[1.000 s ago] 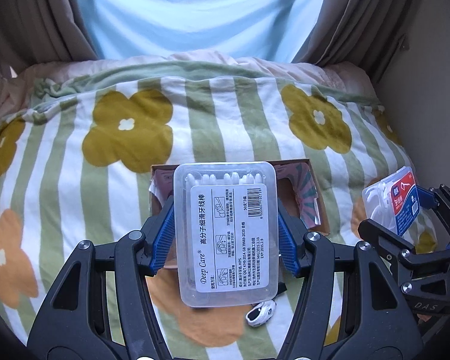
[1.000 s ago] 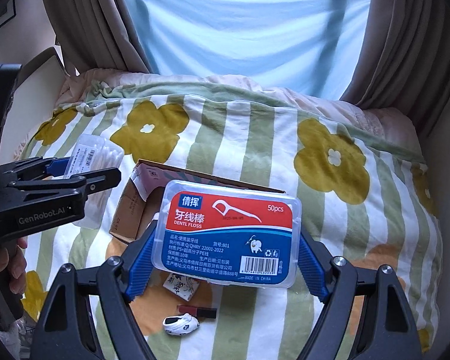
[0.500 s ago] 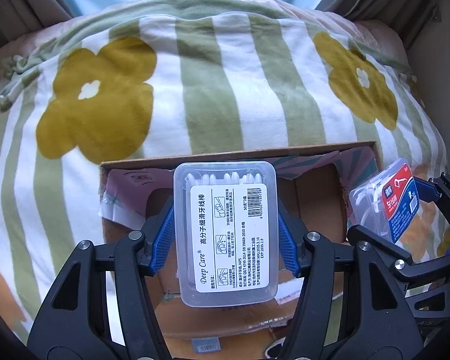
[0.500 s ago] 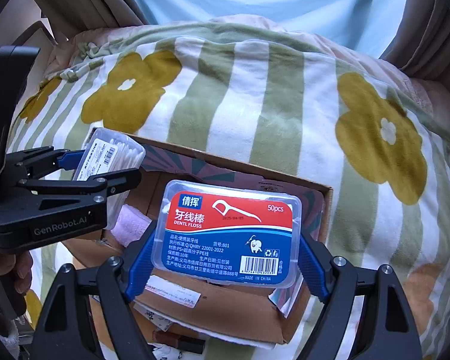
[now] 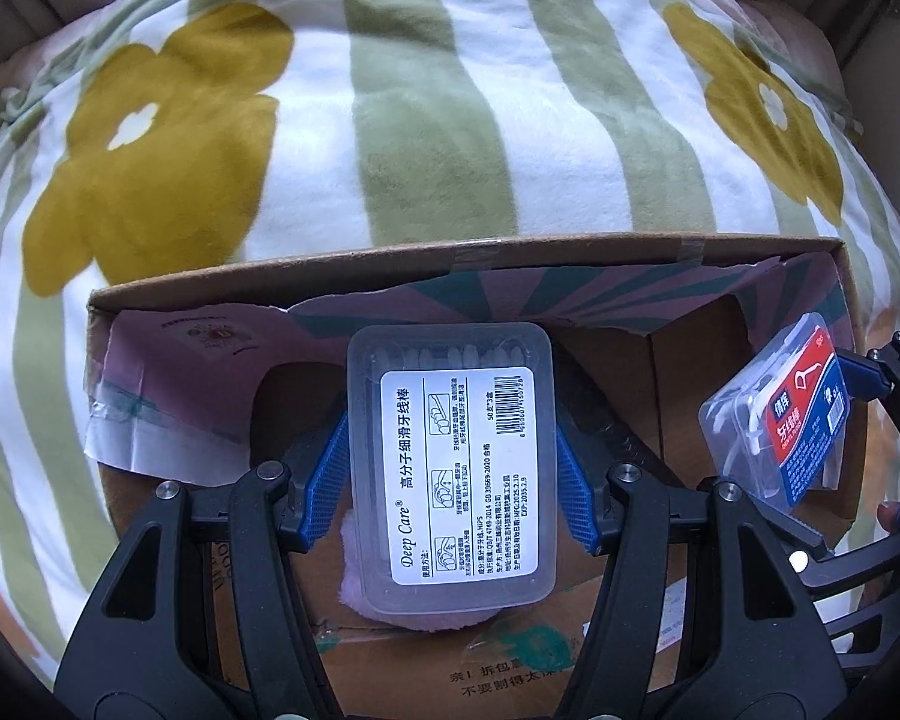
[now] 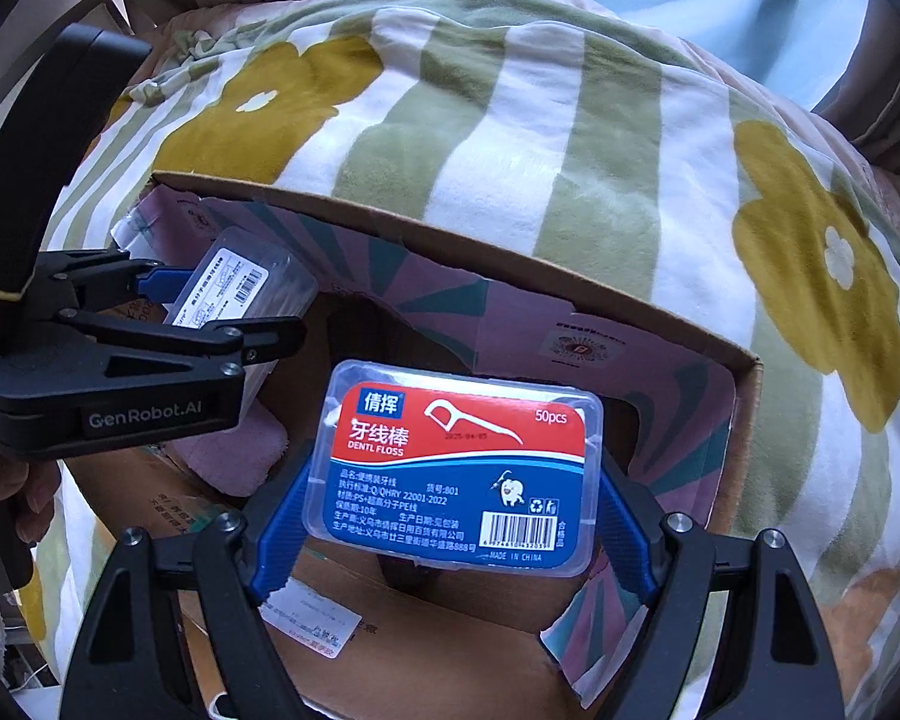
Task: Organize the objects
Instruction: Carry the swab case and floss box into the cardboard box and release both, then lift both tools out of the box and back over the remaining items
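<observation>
- Green-and-white striped blanket (image 5: 450, 138) with mustard flowers covers a bed and fills the background of both views; pale blue cloth and beige curtains show at the top edge.
- On the blanket sits an open cardboard box (image 5: 468, 252); its inner walls are lined with pink and teal printed paper.
- Left tool (image 5: 450, 474) grips a clear floss case (image 5: 453, 468) by its long sides between blue pads (image 5: 330, 468). The case has a white label reading "Deep Care" and a row of white picks visible at its far end.
- That case hangs over the inside of the box, above a pink cloth (image 5: 426, 618) lying on the box floor.
- Right tool (image 6: 453, 516) clamps a second floss case (image 6: 459, 462), clear with a red and blue label reading "DENTL FLOSS" and "50pcs", by its short ends between blue pads (image 6: 282, 516).
- This case is also held over the open box, toward its right half.
- From the right camera, the left tool (image 6: 210, 306) appears at the left, black and marked "GenRobot.AI", with its case (image 6: 240, 285) tilted near the far left corner of the box (image 6: 570, 294).
- From the left camera, the right tool (image 5: 834, 420) and its red-labelled case (image 5: 798, 414) appear at the right edge, near the box's right wall.
- Printed paper labels lie on the near box floor.
</observation>
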A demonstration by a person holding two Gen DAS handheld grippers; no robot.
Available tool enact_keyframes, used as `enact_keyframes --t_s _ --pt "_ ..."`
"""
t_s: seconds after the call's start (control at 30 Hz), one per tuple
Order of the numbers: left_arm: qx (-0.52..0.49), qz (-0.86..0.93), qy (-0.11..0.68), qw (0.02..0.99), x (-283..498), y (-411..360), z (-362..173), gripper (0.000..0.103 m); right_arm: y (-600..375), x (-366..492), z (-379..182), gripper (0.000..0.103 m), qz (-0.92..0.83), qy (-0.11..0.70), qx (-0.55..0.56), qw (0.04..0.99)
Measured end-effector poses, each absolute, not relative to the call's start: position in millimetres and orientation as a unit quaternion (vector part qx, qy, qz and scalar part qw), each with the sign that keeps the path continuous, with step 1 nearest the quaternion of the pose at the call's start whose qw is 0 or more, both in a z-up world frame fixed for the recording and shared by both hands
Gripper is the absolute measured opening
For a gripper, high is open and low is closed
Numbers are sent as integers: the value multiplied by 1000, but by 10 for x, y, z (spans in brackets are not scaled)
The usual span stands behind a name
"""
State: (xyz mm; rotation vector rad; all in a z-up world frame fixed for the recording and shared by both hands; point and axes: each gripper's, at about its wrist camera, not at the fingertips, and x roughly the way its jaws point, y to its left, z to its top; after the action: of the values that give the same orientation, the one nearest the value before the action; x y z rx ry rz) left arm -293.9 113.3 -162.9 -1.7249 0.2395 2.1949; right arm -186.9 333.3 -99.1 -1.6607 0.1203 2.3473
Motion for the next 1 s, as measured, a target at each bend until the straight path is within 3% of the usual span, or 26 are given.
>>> enact_keyframes --t_s 0.13,0.2,0.23,0.27,0.73,1.0 --pt "-615 768 79 160 -2997 1141 -1629 58 3299 -1872 -1010 82 809 34 -574 122" --pt "-616 768 71 157 -3020 1138 -1594 84 3278 -1857 -1000 102 813 30 -570 118" --pt "-616 769 64 160 -3028 1139 -1574 101 3268 -1846 -995 103 815 28 -568 115" --pt "-612 772 59 163 -3028 1140 -1547 103 3258 -1830 -986 103 818 28 -565 108" --pt "-595 783 65 168 -2955 1154 -1366 103 3149 -1733 -896 103 820 18 -561 109" --pt "-561 807 54 180 -2750 1101 -793 103 2899 -1611 -481 103 831 -8 -542 124"
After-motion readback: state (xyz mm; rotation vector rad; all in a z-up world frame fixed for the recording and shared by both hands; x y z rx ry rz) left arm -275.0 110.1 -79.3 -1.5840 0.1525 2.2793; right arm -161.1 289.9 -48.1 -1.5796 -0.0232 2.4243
